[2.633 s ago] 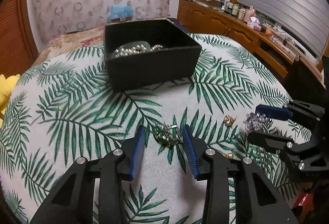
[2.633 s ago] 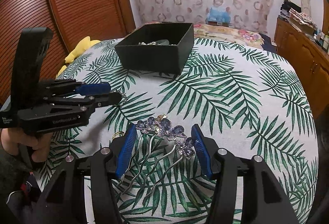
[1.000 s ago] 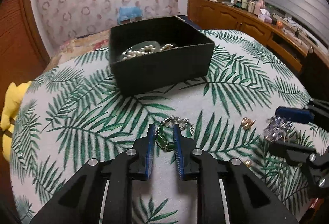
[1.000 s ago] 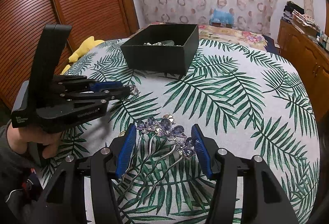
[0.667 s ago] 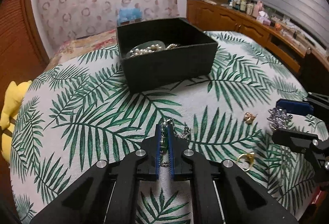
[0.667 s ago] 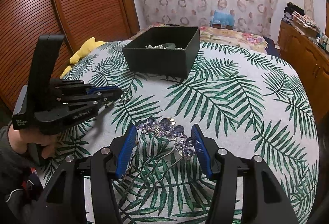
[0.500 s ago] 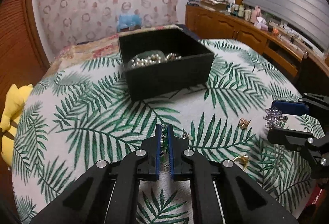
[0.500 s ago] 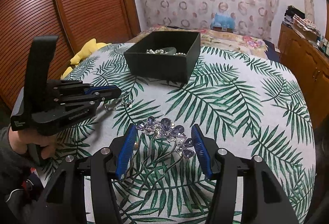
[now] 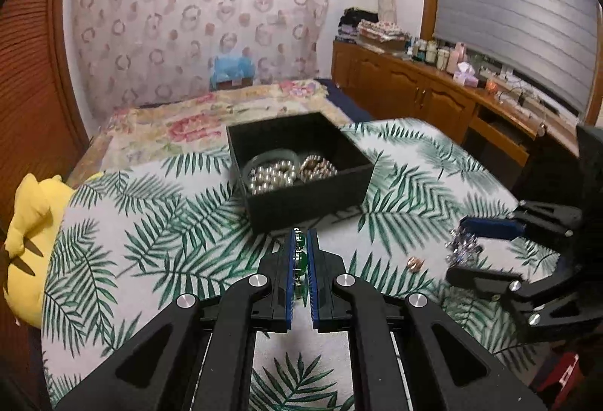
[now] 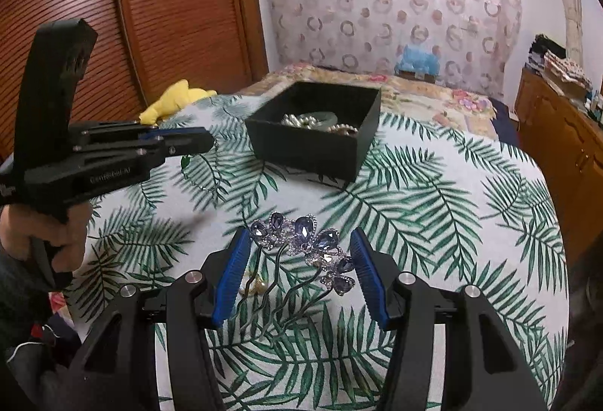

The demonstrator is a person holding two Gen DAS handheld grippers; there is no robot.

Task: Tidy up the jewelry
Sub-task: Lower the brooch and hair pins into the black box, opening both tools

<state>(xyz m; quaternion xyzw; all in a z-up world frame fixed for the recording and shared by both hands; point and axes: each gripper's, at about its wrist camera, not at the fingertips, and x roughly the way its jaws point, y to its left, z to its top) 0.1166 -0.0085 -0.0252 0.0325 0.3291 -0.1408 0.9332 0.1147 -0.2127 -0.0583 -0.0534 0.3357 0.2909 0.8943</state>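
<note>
Your left hand-held gripper [image 9: 300, 241] is clamped tight on the green-beaded bracelet [image 9: 299, 258], the blue pads pinching the beads between them, and the piece is up off the palm-leaf tablecloth [image 9: 158, 245], hanging just short of the black jewelry box [image 9: 312, 202]. In that box you can see a strand of pearls [image 9: 272, 177] curled on the left and a second beaded piece [image 9: 317, 166] beside it.

Over on your right, the right hand-held gripper [image 10: 299, 269] sits about half open around the blue crystal hair comb [image 10: 307, 245]. The jeweled top of the comb spans the gap between the pads, with its wavy prongs running back toward you; whether the pads actually press on it, I cannot tell. A small gold piece [image 10: 254, 284] lies on the cloth just inside the left pad.

From the left camera, a little rose-gold piece [image 9: 415, 264] rests on the bench between your two grippers. A yellow plush toy [image 9: 28, 241] slumps at the bench's left edge.
</note>
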